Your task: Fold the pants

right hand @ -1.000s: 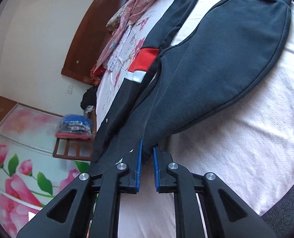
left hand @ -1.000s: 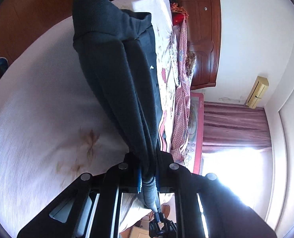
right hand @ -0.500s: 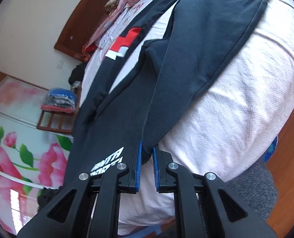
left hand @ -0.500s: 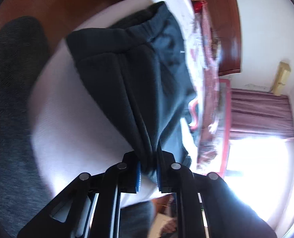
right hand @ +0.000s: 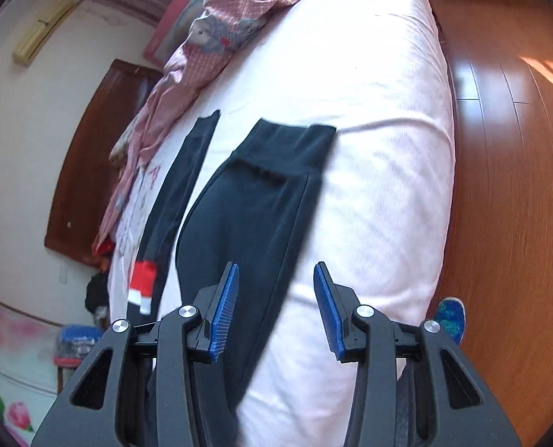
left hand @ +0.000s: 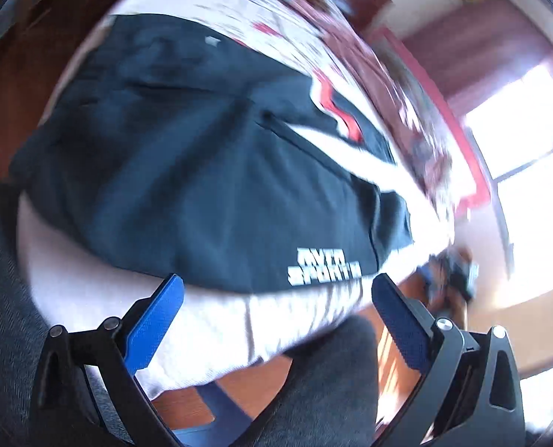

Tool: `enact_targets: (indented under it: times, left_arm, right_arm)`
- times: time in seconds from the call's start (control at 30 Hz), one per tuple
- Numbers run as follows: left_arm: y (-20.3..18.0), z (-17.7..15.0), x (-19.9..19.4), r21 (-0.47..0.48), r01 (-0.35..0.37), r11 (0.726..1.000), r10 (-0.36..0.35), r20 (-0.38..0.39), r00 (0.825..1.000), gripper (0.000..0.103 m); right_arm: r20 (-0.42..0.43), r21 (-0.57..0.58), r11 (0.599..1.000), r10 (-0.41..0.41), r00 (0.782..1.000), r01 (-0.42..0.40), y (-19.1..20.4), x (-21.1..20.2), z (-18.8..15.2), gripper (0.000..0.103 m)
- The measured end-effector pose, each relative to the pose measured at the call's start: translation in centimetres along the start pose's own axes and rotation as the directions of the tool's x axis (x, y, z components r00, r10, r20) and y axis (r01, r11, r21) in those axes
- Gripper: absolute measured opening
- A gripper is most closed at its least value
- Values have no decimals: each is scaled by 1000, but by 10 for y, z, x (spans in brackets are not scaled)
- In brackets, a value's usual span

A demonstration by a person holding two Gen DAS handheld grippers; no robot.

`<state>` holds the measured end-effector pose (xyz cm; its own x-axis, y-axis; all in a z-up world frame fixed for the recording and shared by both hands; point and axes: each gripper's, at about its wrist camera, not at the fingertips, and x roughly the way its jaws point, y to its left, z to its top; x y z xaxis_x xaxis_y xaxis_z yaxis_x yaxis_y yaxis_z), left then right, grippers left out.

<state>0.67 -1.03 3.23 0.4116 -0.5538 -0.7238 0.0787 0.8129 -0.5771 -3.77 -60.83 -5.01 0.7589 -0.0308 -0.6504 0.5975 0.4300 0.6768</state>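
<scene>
The dark navy pants (left hand: 187,171) lie on the pale pink bed (left hand: 217,327), with white lettering near the bed's edge; the left wrist view is blurred. My left gripper (left hand: 276,298) is open and empty, just in front of the pants. In the right wrist view the pants (right hand: 254,201) lie lengthwise with the cuff end far from me. A second dark garment with a red and white patch (right hand: 153,260) lies beside them to the left. My right gripper (right hand: 274,298) is open and empty, above the pants' near part.
A crumpled pink checked and floral blanket (right hand: 217,26) lies along the bed's far side. Wooden floor (right hand: 511,186) runs to the right of the bed (right hand: 381,149). A blue shoe (right hand: 449,316) sits on the floor. A dark wooden headboard (right hand: 86,156) stands at left.
Both grippers have let go of the pants and opened. The pants now lie flat on the bed. Both grippers have swung round and pulled back from the cloth.
</scene>
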Motion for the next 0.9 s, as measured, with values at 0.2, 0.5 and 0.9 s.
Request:
enact_targets:
  times: [0.2,0.5,0.9]
  left_arm:
    - [-6,-8,14,42,-13,999,18,-127,992,101]
    - [19,-23,42,-20,-39,999,35,-172,985,101]
    - [32,-27,44,-83,-48,995,31,-203,979,101]
  right_arm:
    - [25,2,997,-74,997,74,17,35,24,41]
    - [27,-179,962,-204,979,206,33,60,14,17]
    - [211,-328,882,-281,936,339,26,10,38,5]
